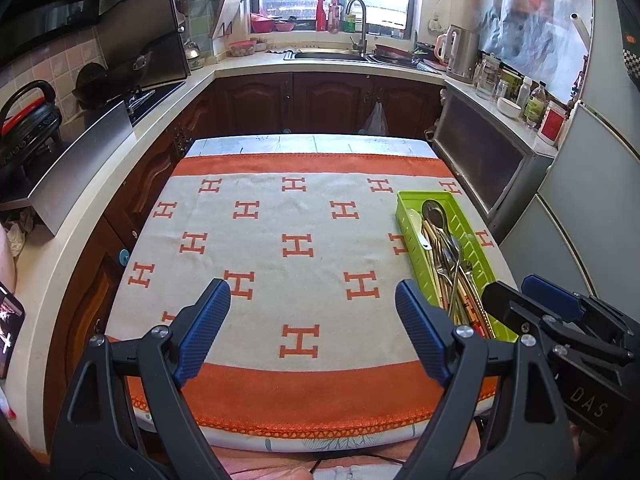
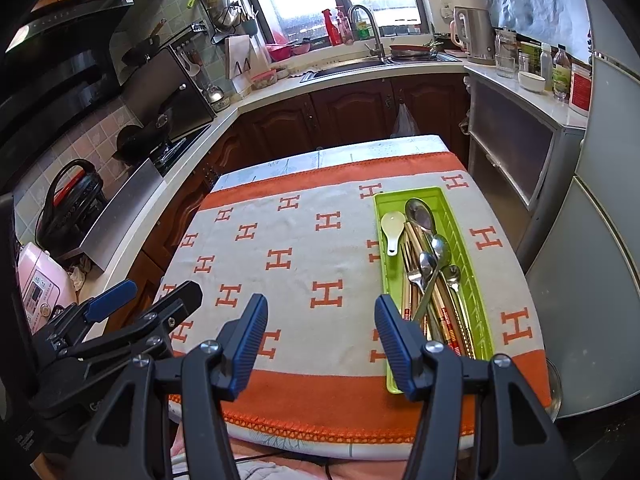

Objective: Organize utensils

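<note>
Left wrist view
Left tongs (image 1: pixel 313 312): held wide apart above the near middle of the worktop (image 1: pixel 256 248), nothing gripped; a waiting pose is judged, clear of the tray.
Right tongs (image 1: pixel 520 296): seen from the side at the right edge, beside the near end of the green tray (image 1: pixel 404 204); nothing is seen gripped.
Utensils (image 1: pixel 450 264): gathered inside the tray at the right side of the worktop, handles toward the near end, so that they can be taken by the handles.

Right wrist view
Right tongs (image 2: pixel 320 320): spread wide and empty, the right finger just over the tray's near left edge.
Tray (image 2: pixel 472 264): long, shallow, slotted walls, laid lengthwise on the orange-patterned cloth (image 2: pixel 288 264).
Utensils (image 2: pixel 428 276): a white ceramic spoon (image 2: pixel 392 228), a large metal spoon, smaller spoons, a fork and chopsticks, overlapping in one heap, unsorted by kind.
Stage: all utensils lie in the tray, none on the cloth; a finished gathering or a heap awaiting sorting is fitted equally.
</note>
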Action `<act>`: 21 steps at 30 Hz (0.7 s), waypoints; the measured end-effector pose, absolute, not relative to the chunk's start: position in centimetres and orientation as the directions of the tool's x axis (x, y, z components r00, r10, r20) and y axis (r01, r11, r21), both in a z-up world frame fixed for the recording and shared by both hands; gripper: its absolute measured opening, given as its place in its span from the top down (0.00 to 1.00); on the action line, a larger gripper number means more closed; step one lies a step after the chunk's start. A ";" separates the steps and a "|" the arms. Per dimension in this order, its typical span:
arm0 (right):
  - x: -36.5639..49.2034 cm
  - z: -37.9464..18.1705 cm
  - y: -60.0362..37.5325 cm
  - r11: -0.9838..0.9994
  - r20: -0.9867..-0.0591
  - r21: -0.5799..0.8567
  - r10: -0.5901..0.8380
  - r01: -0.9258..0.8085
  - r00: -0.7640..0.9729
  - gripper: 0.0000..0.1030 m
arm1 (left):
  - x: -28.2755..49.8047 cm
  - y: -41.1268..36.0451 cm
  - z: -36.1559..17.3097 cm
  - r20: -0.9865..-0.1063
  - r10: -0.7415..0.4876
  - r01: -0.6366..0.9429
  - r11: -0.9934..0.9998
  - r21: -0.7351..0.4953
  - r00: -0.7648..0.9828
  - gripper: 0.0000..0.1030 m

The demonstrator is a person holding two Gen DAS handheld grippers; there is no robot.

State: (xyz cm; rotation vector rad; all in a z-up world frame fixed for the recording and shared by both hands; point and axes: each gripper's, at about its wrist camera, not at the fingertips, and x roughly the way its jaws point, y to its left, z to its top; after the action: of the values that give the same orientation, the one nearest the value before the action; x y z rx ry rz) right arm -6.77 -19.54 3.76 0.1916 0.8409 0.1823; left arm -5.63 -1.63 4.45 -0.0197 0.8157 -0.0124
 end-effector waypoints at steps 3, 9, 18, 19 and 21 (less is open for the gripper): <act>-6.7 3.6 -19.4 0.967 -0.723 0.240 0.236 -0.084 0.650 0.46 | -5.6 -1.4 4.2 -0.731 -0.017 0.002 1.000 -0.022 0.682 0.19; -6.6 3.6 -19.3 0.968 -0.724 0.238 0.234 -0.083 0.649 0.46 | -5.4 -1.3 4.1 -0.732 -0.018 0.003 1.000 -0.022 0.681 0.19; -6.6 3.4 -19.2 0.968 -0.726 0.238 0.233 -0.082 0.647 0.46 | -5.4 -1.2 4.2 -0.733 -0.019 0.004 1.000 -0.022 0.680 0.19; -6.6 3.4 -19.3 0.968 -0.726 0.238 0.234 -0.083 0.647 0.46 | -5.3 -1.3 4.3 -0.732 -0.018 0.004 1.000 -0.022 0.681 0.19; -6.6 3.4 -19.2 0.968 -0.726 0.236 0.232 -0.082 0.647 0.46 | -5.3 -1.3 4.2 -0.733 -0.018 0.003 1.000 -0.022 0.680 0.19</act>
State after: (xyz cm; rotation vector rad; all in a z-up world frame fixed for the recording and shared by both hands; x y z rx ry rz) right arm -6.60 -19.21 3.37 0.1881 0.8493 0.1798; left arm -5.34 -1.28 4.23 -0.0193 0.8233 -0.0123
